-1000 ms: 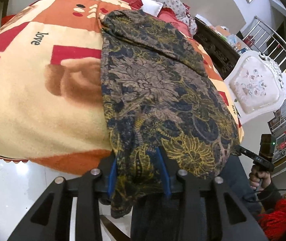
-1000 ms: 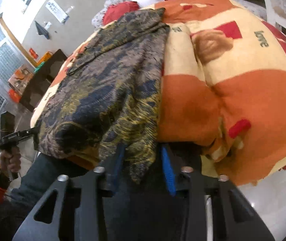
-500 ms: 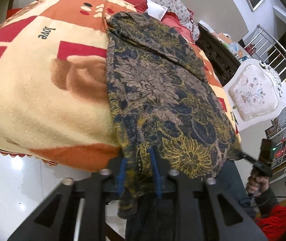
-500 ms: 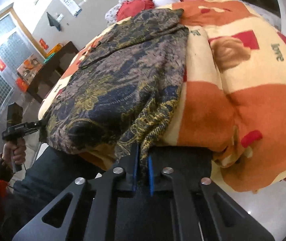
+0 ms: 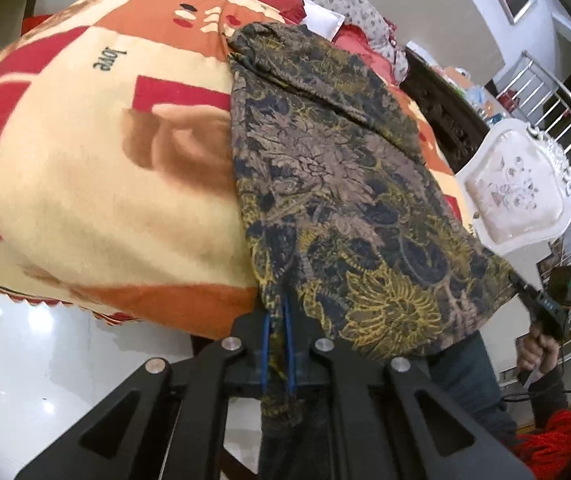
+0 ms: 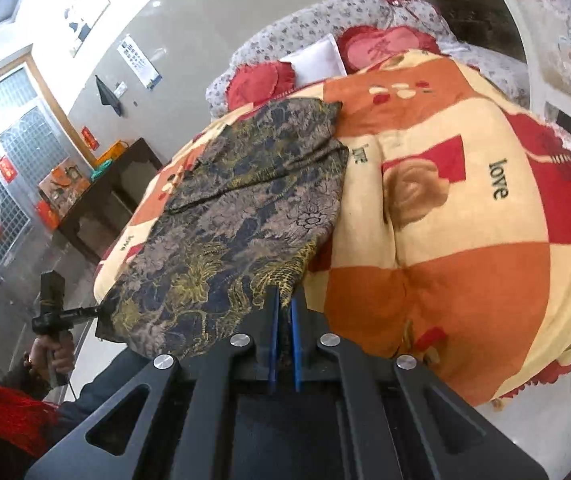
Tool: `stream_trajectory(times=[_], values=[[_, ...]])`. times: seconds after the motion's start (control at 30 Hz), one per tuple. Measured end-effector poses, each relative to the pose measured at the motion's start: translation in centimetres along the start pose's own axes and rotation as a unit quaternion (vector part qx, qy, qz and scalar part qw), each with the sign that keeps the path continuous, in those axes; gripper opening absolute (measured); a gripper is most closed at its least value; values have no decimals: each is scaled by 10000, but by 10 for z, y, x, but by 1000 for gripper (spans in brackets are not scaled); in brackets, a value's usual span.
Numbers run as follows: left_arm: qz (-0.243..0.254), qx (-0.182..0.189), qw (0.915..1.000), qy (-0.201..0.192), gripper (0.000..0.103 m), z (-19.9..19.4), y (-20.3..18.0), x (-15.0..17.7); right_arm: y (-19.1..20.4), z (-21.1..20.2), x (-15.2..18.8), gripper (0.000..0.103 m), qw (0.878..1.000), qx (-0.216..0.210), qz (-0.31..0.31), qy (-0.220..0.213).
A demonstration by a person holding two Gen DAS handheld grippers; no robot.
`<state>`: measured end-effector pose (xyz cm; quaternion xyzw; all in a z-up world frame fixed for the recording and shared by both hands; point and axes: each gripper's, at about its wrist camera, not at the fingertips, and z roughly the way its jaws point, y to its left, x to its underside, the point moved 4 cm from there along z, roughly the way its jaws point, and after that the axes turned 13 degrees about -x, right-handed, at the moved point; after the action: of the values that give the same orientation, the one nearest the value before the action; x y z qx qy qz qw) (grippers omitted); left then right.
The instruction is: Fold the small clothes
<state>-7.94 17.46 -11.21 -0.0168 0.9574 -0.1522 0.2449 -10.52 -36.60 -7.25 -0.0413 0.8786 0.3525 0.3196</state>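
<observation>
A dark floral garment (image 5: 337, 184) with gold and navy patterning lies lengthwise on an orange, cream and red blanket (image 5: 105, 184). My left gripper (image 5: 277, 320) is shut on the garment's near left corner, cloth pinched between its blue pads. In the right wrist view the same garment (image 6: 245, 216) stretches away from me, and my right gripper (image 6: 284, 312) is shut on its near right corner, held above the blanket (image 6: 465, 260). Each view also shows the other gripper, far off at the garment's opposite near corner.
Red cushions (image 6: 381, 46) and a white pillow (image 6: 317, 60) sit at the head of the bed. A dark wooden table (image 6: 121, 184) stands to one side, a white padded chair (image 5: 521, 196) and metal rack (image 5: 565, 128) nearby. Glossy white floor (image 5: 25, 360) below.
Both grippers went from open around the hem to shut on it. The right gripper then rose, lifting its corner so more of the room shows.
</observation>
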Motion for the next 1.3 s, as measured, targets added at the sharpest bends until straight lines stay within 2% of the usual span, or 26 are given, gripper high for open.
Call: stream_trajectory(times=[0.07, 0.13, 0.2, 0.27, 0.3, 0.33, 0.4, 0.57, 0.67, 0.93, 1.17, 1.3], values=[[-124, 201, 9997, 36, 15, -2, 1, 1, -1, -1, 4, 7, 10000, 3, 16, 25], [-163, 439, 9989, 47, 33, -3, -1, 4, -3, -3, 7, 7, 10000, 31, 51, 40], [-79, 487, 9988, 26, 42, -4, -6, 6, -6, -3, 9, 7, 9999, 47, 103, 49], [-21, 419, 9991, 14, 43, -4, -10, 6, -7, -3, 10, 7, 9999, 31, 152, 50], [-13, 381, 9993, 22, 42, -4, -11, 5, -7, -2, 11, 7, 9998, 38, 160, 54], [-1, 305, 9995, 21, 27, -4, -11, 5, -7, -2, 11, 7, 9998, 32, 164, 57], [-1, 58, 9999, 112, 5, 0, -8, 4, -5, -1, 11, 7, 9999, 23, 159, 58], [-197, -5, 9998, -22, 3, -8, 0, 3, -1, -5, 6, 7, 9999, 34, 136, -51], [-358, 150, 9991, -179, 3, -23, 4, 0, 3, -11, 4, 7, 9998, 52, 90, -141], [-342, 441, 9956, -759, 2, -75, 0, -5, 25, -29, -5, 6, 9990, 61, -213, -375], [-314, 844, 9864, -1372, 2, -139, -8, -7, 63, -79, -23, 6, 9932, 27, -752, -888], [-518, 1215, 9766, -1698, 2, -180, -4, -5, 87, -112, -36, 6, 9868, 14, -1058, -1227]])
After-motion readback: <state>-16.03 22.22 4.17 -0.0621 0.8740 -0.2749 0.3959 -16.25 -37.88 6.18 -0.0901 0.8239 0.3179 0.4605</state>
